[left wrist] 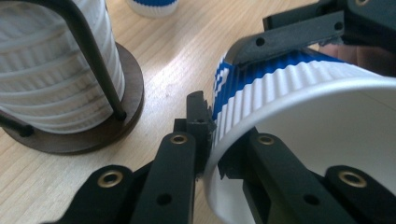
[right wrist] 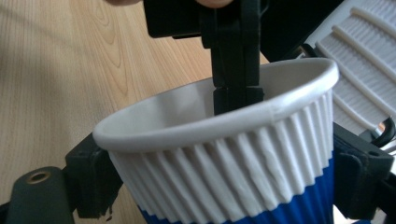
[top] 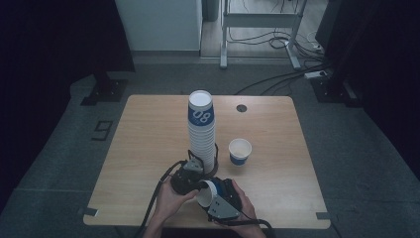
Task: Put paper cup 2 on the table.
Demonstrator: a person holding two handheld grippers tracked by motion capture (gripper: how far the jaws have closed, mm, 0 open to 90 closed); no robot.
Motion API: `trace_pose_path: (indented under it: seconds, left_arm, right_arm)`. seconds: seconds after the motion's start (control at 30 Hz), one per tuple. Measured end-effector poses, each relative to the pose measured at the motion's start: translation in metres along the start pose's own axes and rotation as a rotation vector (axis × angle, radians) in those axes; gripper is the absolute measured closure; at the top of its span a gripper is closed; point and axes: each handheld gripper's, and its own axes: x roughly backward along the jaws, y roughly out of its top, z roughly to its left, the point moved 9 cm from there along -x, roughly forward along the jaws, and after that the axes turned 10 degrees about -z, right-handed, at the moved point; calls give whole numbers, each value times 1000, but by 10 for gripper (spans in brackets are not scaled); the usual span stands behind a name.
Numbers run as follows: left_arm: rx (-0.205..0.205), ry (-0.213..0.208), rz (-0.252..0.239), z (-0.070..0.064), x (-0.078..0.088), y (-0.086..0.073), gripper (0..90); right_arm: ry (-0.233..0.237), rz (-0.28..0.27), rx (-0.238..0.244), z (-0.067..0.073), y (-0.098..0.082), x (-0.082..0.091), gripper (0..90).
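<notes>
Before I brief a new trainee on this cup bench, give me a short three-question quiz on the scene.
1. True or false: the left gripper pinches the rim of the held cup.
2. Where does the right gripper hold that cup? A) around its ribbed body B) by its base alone C) not at all
3. What stands upright on the table to the right of the cup stack?

Key: 1 true, with one jaw inside the rim and one outside. 2 A. 3 a single cup, apart from the stack.
</notes>
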Motion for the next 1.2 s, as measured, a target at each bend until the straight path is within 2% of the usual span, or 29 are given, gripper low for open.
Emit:
trace_pose_path:
  seconds: [0.07, 0.17, 0.23, 0.27, 0.37, 0.43, 0.53, 0.73, 0.93, 1.0, 1.07, 1.2]
  left_arm:
    - [-5, 8, -26, 0, 0, 1, 828]
    - [20, 8, -75, 0, 0, 3, 776]
    - [8, -4, -93, -1, 1, 3, 803]
    - [4, 2, -96, -1, 1, 3, 800]
    - [15, 11, -134, 1, 1, 4, 725]
    - [-7, 4, -152, -1, 1, 4, 700]
    - [-26, 37, -193, -1, 2, 5, 641]
    - [-31, 43, -277, -2, 6, 7, 509]
    - [2, 86, -366, 5, 12, 5, 347]
    - [-9, 92, -390, 6, 16, 3, 290]
    - [-24, 108, -412, 8, 20, 1, 277]
    - [-24, 152, -455, 15, 27, -4, 216]
  right_arm:
    - [2, 1, -23, -1, 0, 0, 134]
    - [-2, -5, -45, -3, -1, 1, 171]
    - [-5, -9, -67, -5, -1, 2, 173]
    - [-3, -14, -76, -5, -1, 2, 174]
    - [-2, -13, -101, -6, -1, 3, 177]
    - [-9, -14, -111, -7, -2, 4, 178]
    - [-18, -33, -152, -10, -2, 5, 179]
    - [-27, -26, -199, -14, -5, 7, 180]
    - [-44, -18, -276, -19, -12, 10, 182]
    - [-50, -10, -293, -22, -14, 12, 182]
    - [-62, -13, -333, -27, -16, 14, 183]
    - [-95, -16, -402, -37, -23, 18, 184]
